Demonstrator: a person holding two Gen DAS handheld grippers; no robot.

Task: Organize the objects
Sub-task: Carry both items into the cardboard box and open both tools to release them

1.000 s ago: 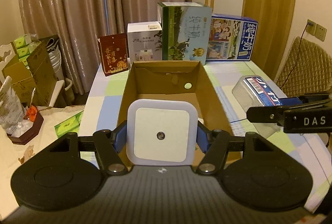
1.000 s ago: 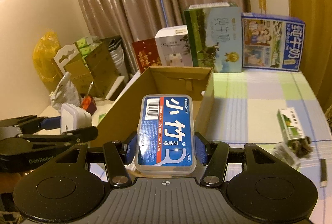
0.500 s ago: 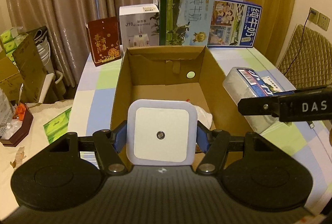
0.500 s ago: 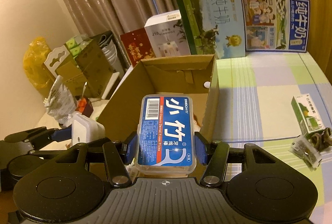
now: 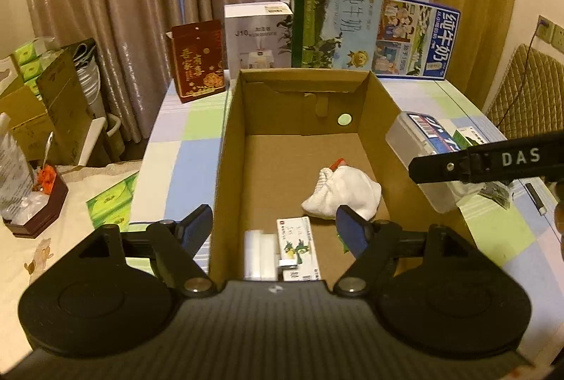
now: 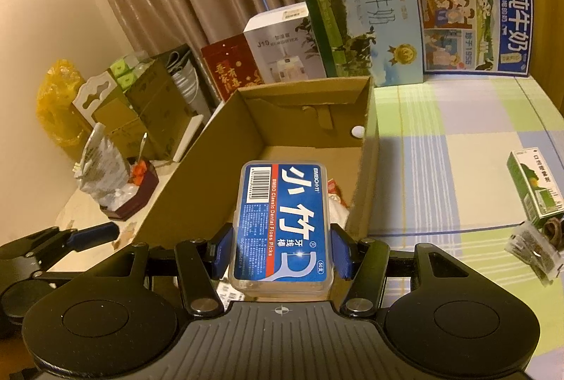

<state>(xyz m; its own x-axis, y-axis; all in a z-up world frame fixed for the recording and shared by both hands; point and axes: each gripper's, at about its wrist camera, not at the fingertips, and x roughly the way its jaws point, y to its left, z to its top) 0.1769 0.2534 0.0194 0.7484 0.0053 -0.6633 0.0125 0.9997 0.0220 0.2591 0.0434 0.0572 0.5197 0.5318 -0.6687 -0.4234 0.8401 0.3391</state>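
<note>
An open cardboard box [image 5: 231, 147] [image 6: 197, 168] stands on the checked tablecloth. My left gripper [image 5: 275, 227] is open over its near end, nothing between the blue pads. Below it, a white square night light [image 5: 260, 253] shows blurred on the box floor beside a small white-and-green packet [image 5: 299, 247] and a white cloth bundle [image 5: 342, 193]. My right gripper [image 6: 282, 250] is shut on a clear dental floss pick box [image 6: 282, 221] [image 5: 419, 140], held at the box's right wall. The left gripper's finger [image 6: 92, 234] shows at lower left in the right wrist view.
Red [image 5: 199, 61], white [image 5: 259, 40], green [image 5: 335, 20] and blue [image 5: 416, 38] cartons line the table's back. A small green box [image 6: 535, 186] and a bag of dark pieces [image 6: 535, 249] lie at the right. A cluttered side table [image 5: 42, 189] is left, a chair [image 5: 528, 91] right.
My left gripper has opened and let go of the white night light, which now lies in the box. The right gripper has carried the floss box closer to the box.
</note>
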